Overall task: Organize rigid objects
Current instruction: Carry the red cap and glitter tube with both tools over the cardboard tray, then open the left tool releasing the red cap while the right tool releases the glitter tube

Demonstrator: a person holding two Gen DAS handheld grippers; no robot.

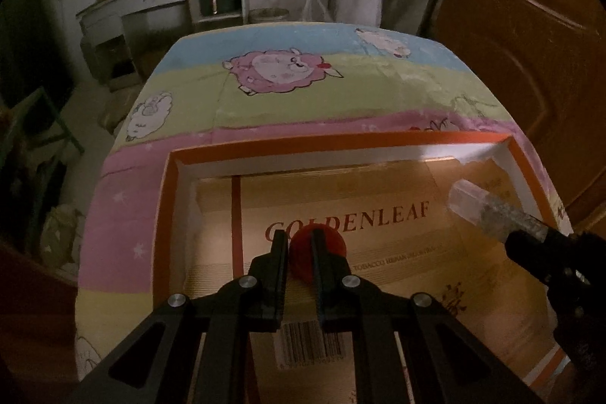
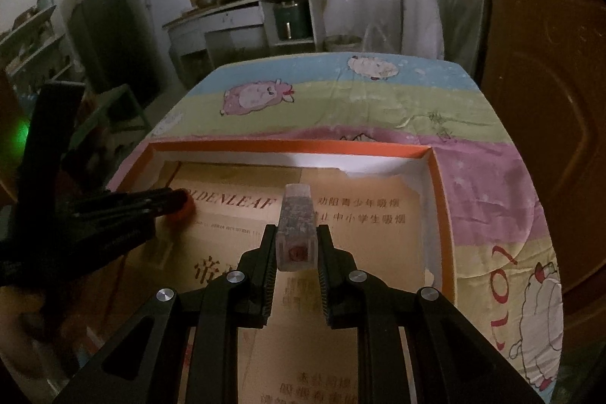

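A: What is the biggest thing in view?

B: A table (image 1: pixel 310 101) covered with a pastel striped cloth printed with cartoon sheep (image 2: pixel 488 177). On it sits a shallow orange-rimmed cardboard box with white inner walls (image 1: pixel 341 141), its floor lined with tan cardboard printed in red lettering (image 2: pixel 363 290).

A: And the left gripper?

B: The black left gripper (image 1: pixel 299 248) is clamped on a small round red object (image 1: pixel 333 243), which sits between its pads low over the box's lining, beside the red lettering. Whether the red object touches the lining cannot be told.

A: The right one?

B: The black right gripper (image 2: pixel 296 245) is clamped on a clear rectangular plastic case with speckled grey contents (image 2: pixel 297 214). The case juts forward past the fingertips, over the middle of the box, with a red mark showing at its near end.
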